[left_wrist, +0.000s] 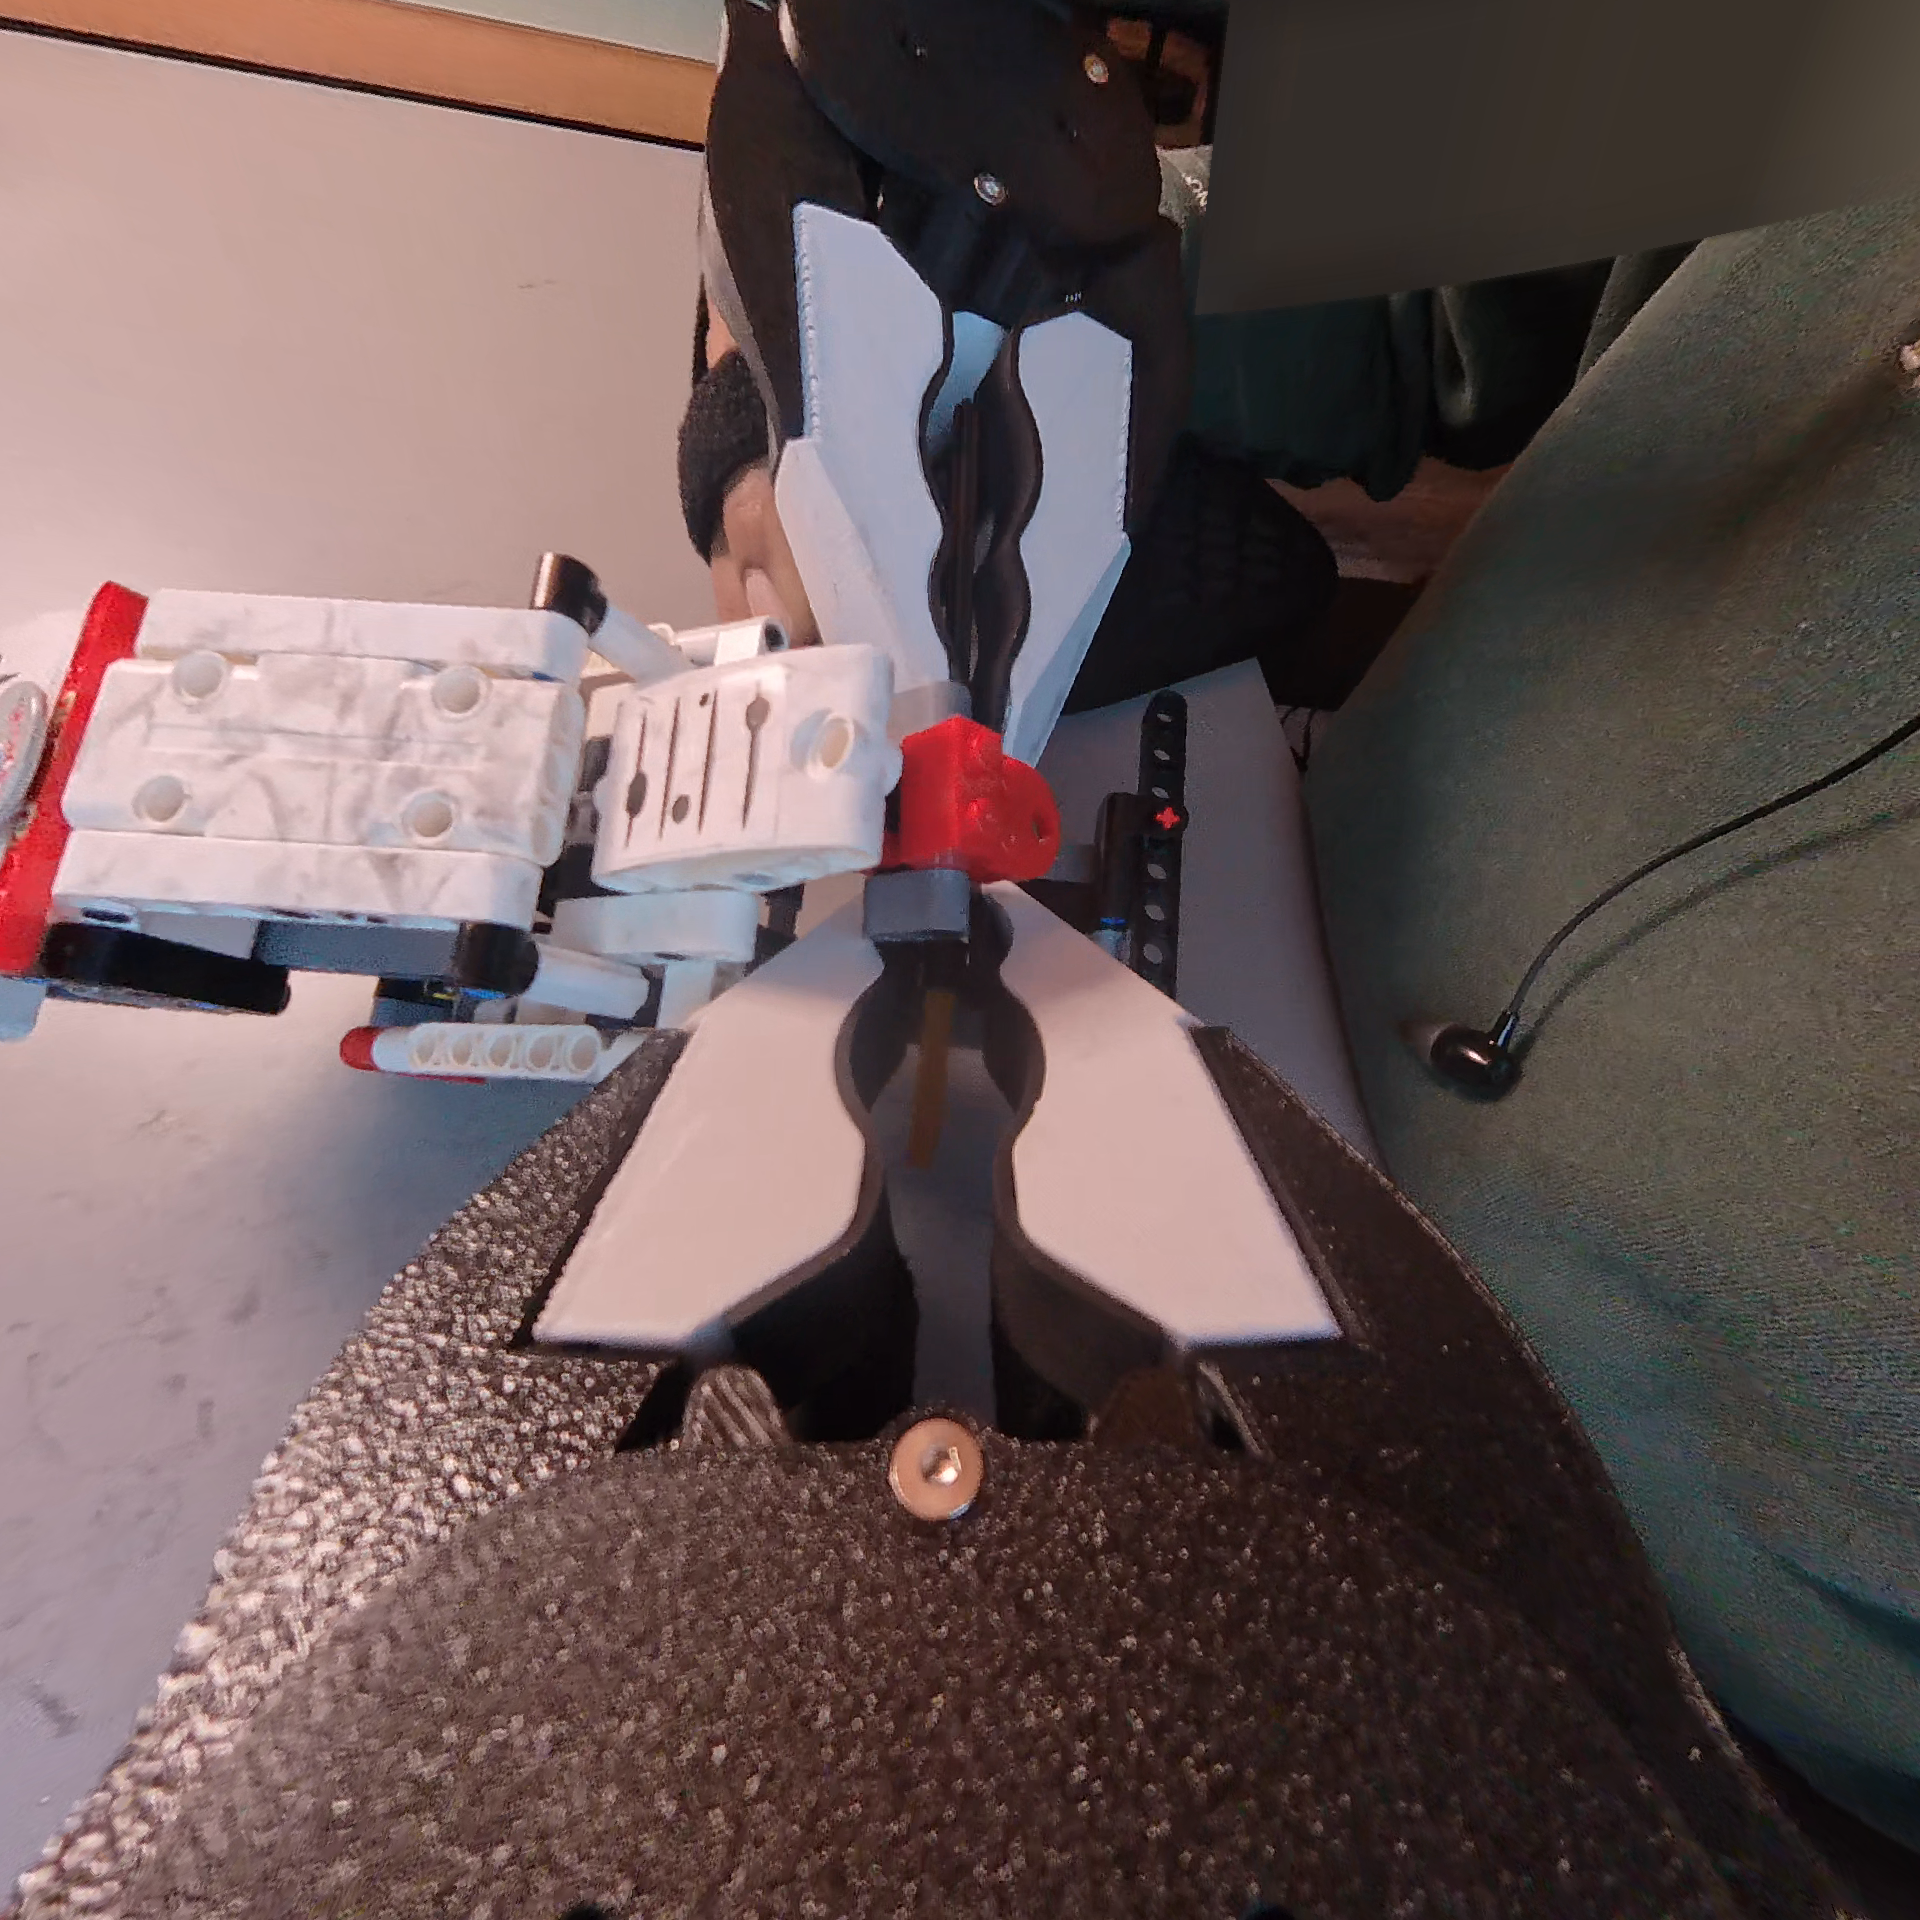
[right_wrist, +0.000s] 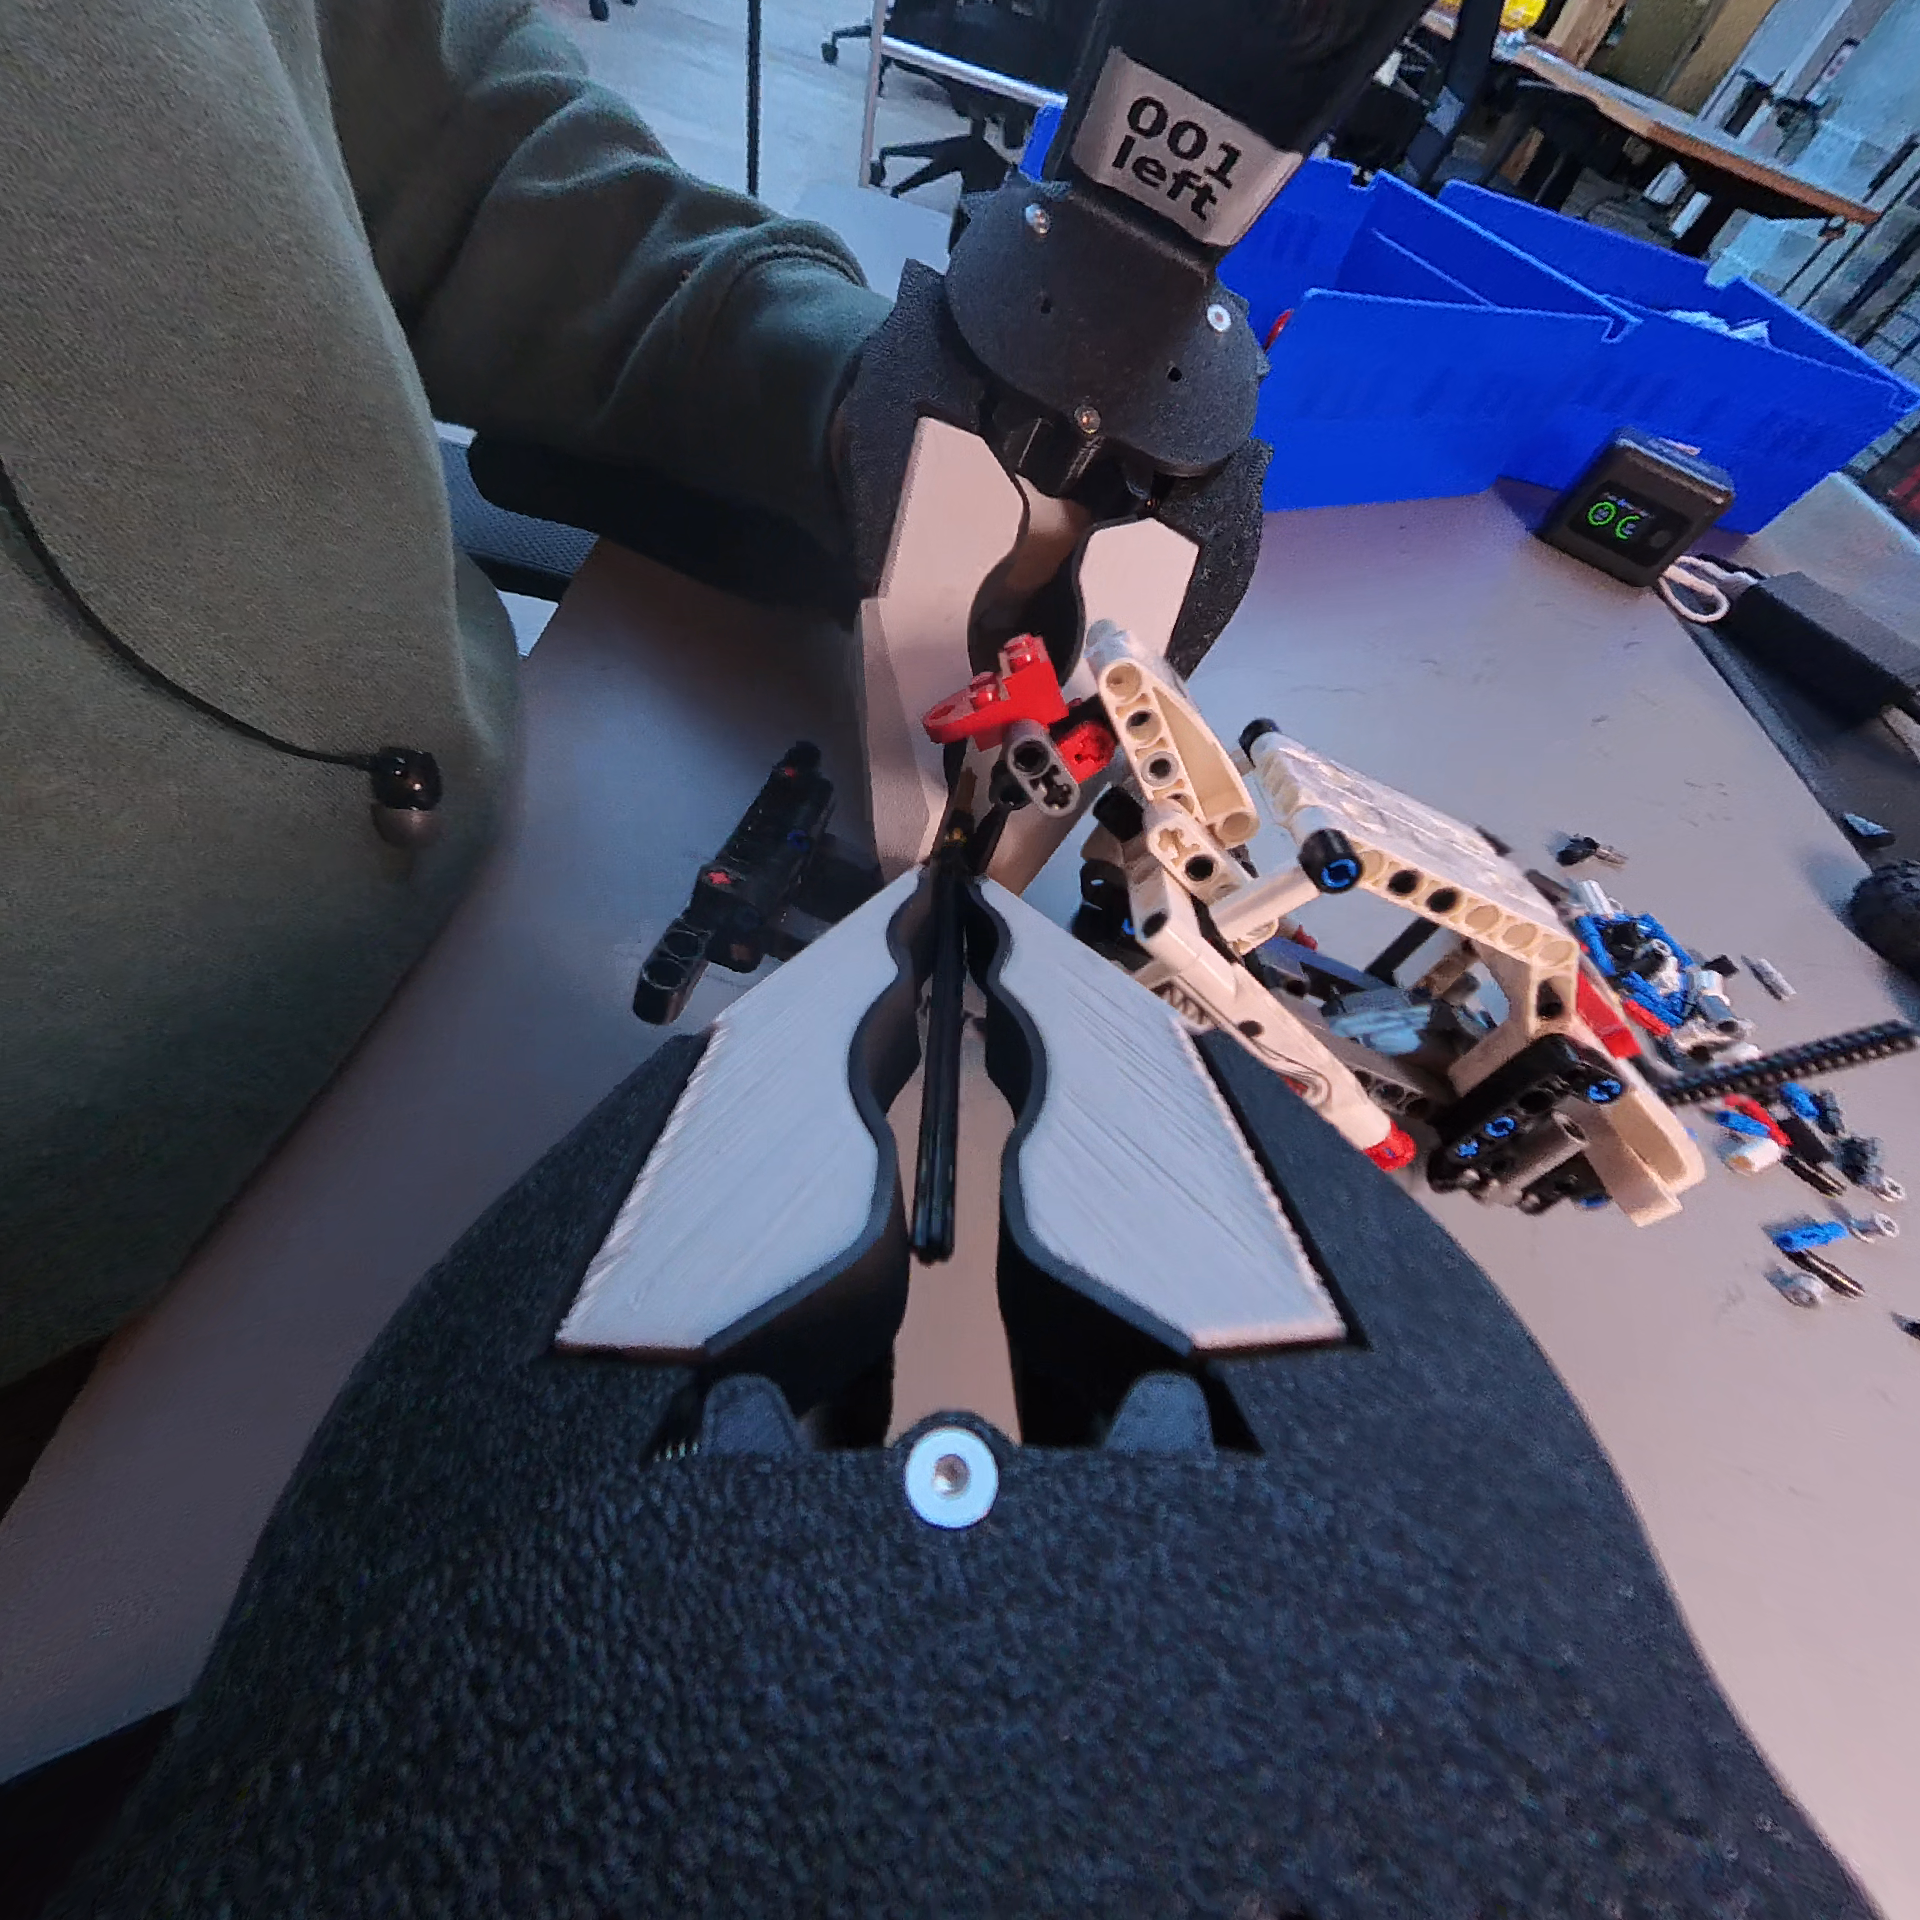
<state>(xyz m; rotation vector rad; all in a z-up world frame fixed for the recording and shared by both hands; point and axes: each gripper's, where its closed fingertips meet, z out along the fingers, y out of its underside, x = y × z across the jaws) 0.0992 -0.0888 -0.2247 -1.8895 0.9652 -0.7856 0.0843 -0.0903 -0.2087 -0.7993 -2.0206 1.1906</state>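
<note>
Left wrist view shows the left hand-held gripper (left_wrist: 940, 925) nearly closed on a small sub-assembly: a grey connector (left_wrist: 920, 906) under a red piece (left_wrist: 971, 795), with a thin tan axle (left_wrist: 928, 1081) running back between the fingers. This piece hangs at the end of a white brick model (left_wrist: 436, 790), which stretches away to the left over the tabletop (left_wrist: 260, 364).

The right hand-held gripper (left_wrist: 977, 665) comes in from above, facing the left one tip to tip. Its fingers are almost together and pinch a thin black axle (right_wrist: 940, 1060). In the right wrist view this axle lies along the gripper's own line, its front end at the fingertips, its back end deep between the fingers. It points straight at the grey connector (right_wrist: 1034, 774), which is just beyond the tips. So the long axis of the axle and the approach direction are nearly the same, and the right gripper is the nearer one to the connector's hole. I cannot tell if the axle tip already touches the connector.

A black beam (right_wrist: 743, 883) lies on the tabletop near the person's green sleeve (right_wrist: 644, 312). Loose small parts (right_wrist: 1808, 1236) are scattered on the right of the model, and blue bins (right_wrist: 1558, 395) stand behind.
</note>
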